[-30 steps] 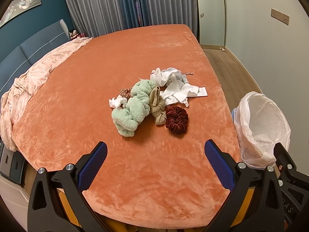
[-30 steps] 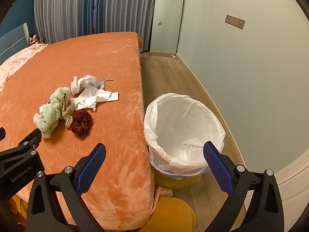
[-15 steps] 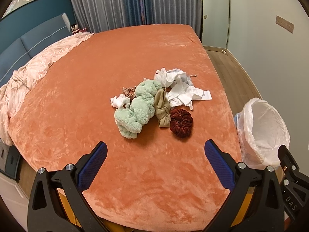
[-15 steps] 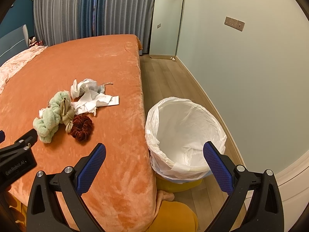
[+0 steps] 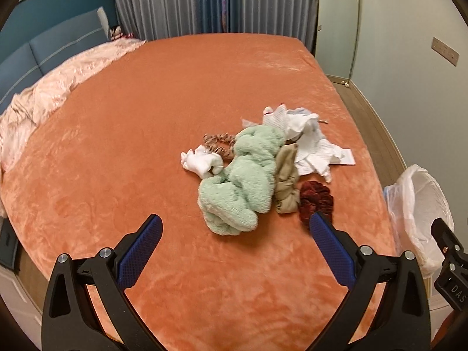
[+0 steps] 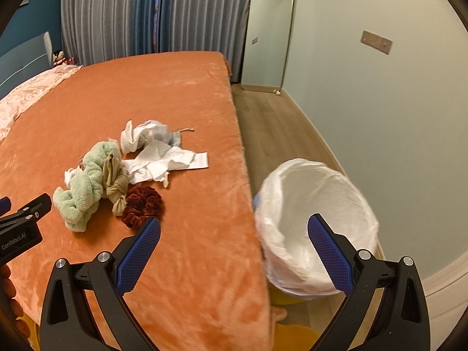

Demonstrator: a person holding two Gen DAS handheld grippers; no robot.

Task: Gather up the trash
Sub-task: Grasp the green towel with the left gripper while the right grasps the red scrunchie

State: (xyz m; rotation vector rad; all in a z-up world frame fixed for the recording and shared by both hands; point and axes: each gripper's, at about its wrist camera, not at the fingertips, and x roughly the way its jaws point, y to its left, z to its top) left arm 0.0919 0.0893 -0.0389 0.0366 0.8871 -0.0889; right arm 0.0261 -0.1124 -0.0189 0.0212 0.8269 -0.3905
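Note:
A pile lies on the orange bed: crumpled white paper (image 5: 314,147) (image 6: 159,162), a small white wad (image 5: 201,162), a mint fluffy cloth (image 5: 245,180) (image 6: 84,187), a tan knotted band (image 5: 288,182), a dark red scrunchie (image 5: 317,199) (image 6: 143,204) and a patterned scrunchie (image 5: 219,142). A bin with a white liner (image 6: 318,219) (image 5: 418,207) stands on the floor right of the bed. My left gripper (image 5: 234,228) is open and empty, just short of the pile. My right gripper (image 6: 234,231) is open and empty over the bed's right edge.
The orange bed (image 5: 163,93) fills the view, with a pink quilt (image 5: 55,84) at its left and a blue headboard behind. Wooden floor (image 6: 272,122) runs between bed and wall. A mirror (image 6: 266,38) leans at the far wall. Curtains hang behind.
Both grippers have moved forward toward the pile, which looms larger and closer. The right view has swung left so the bin sits under its right finger. Jaws stayed open.

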